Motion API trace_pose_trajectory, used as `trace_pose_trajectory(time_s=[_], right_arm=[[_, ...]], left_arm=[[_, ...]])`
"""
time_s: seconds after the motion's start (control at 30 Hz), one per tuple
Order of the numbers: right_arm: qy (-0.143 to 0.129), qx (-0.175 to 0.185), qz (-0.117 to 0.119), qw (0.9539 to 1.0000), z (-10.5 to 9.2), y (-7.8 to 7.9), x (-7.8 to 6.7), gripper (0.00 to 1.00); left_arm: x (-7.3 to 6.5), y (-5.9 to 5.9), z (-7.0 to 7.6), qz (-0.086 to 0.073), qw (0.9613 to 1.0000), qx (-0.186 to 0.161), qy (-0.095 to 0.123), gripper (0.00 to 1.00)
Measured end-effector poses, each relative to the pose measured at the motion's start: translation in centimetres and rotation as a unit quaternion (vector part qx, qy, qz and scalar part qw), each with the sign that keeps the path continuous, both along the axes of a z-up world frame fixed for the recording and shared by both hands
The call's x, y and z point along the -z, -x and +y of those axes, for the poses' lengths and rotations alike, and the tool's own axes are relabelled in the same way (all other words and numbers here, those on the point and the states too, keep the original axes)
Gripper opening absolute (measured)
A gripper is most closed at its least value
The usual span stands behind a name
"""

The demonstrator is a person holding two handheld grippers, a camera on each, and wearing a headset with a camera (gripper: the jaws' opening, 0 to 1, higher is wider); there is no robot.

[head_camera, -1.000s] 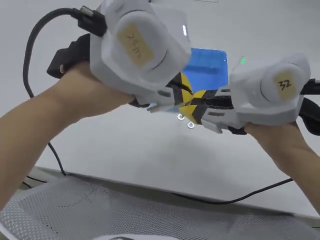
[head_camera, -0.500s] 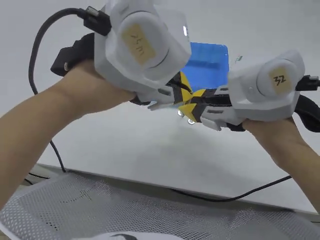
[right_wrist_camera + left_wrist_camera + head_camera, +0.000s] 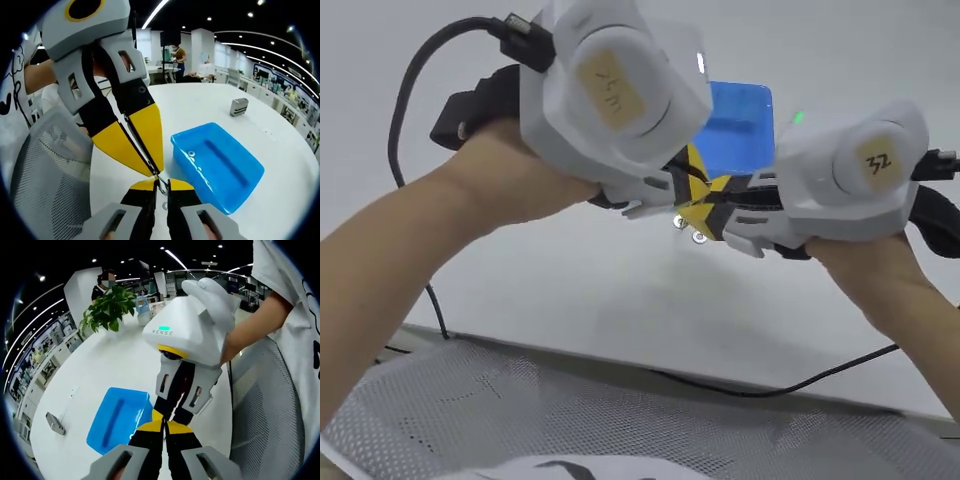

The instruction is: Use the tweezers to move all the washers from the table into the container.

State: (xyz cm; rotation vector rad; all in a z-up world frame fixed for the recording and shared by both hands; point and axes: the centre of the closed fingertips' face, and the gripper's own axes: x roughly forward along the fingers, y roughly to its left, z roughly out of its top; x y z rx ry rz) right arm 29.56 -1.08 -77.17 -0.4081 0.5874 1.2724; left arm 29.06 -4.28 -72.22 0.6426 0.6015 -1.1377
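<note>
1. Washers (image 3: 700, 237) are lying loose on the white table (image 3: 570, 290), two of them showing in the head view just under the meeting jaw tips. A grey mesh chair back (image 3: 520, 410) is sitting nearest the camera, and a black cable (image 3: 800, 388) is trailing along the table edge beyond it.
2. The left gripper (image 3: 156, 167) is pointing down from the upper left in the right gripper view, its yellow fingers clamping thin tweezers (image 3: 140, 141).
3. The right gripper (image 3: 163, 186) is holding its jaws nearly together with a narrow gap, and the tweezers' tip is reaching into that gap. Cannot tell whether the jaws are squeezing it.
4. Both white housings are crowding the head view and blocking much of the table around the tips.
5. One washer (image 3: 165, 205) is lying on the table between the right gripper's jaws, just beside the tweezers' tip. Contact is not clear.
6. The blue container (image 3: 230, 167) is sitting just beyond the tips, with a washer inside (image 3: 191, 153) near its closest corner.
7. A small grey box (image 3: 239, 106) is standing well beyond the container, and a potted plant (image 3: 107, 310) is standing at the far side of the table.
</note>
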Motion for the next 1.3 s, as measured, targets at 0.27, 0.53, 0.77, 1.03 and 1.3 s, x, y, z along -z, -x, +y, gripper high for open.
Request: trace_pose_trajectory(time_s=[0.27, 0.53, 0.77, 1.03, 1.3], right_arm=[[0.003, -0.012, -0.015, 0.9998, 0.2, 0.5, -1.1, 0.03], [-0.009, -0.007, -0.035, 0.9993, -0.1, -0.3, -3.3, 0.03], [-0.014, -0.010, -0.047, 0.9987, 0.1, -0.9, -4.1, 0.03], [-0.026, 0.002, -0.070, 0.9972, 0.2, -2.9, -5.6, 0.03], [-0.014, 0.003, -0.085, 0.9963, 0.2, -4.2, -5.1, 0.03]], left_arm=[[-0.9, 0.6, -0.2, -0.011, 0.9998, 0.011, -0.010, 0.00], [-3.0, 0.1, -0.6, -0.038, 0.9991, 0.016, -0.006, 0.00], [-3.9, -0.4, -0.5, -0.046, 0.9988, 0.015, -0.009, 0.00], [-5.2, -1.9, -0.5, -0.076, 0.9971, 0.006, -0.006, 0.00], [-4.7, -3.2, -0.8, -0.092, 0.9957, -0.003, -0.009, 0.00]])
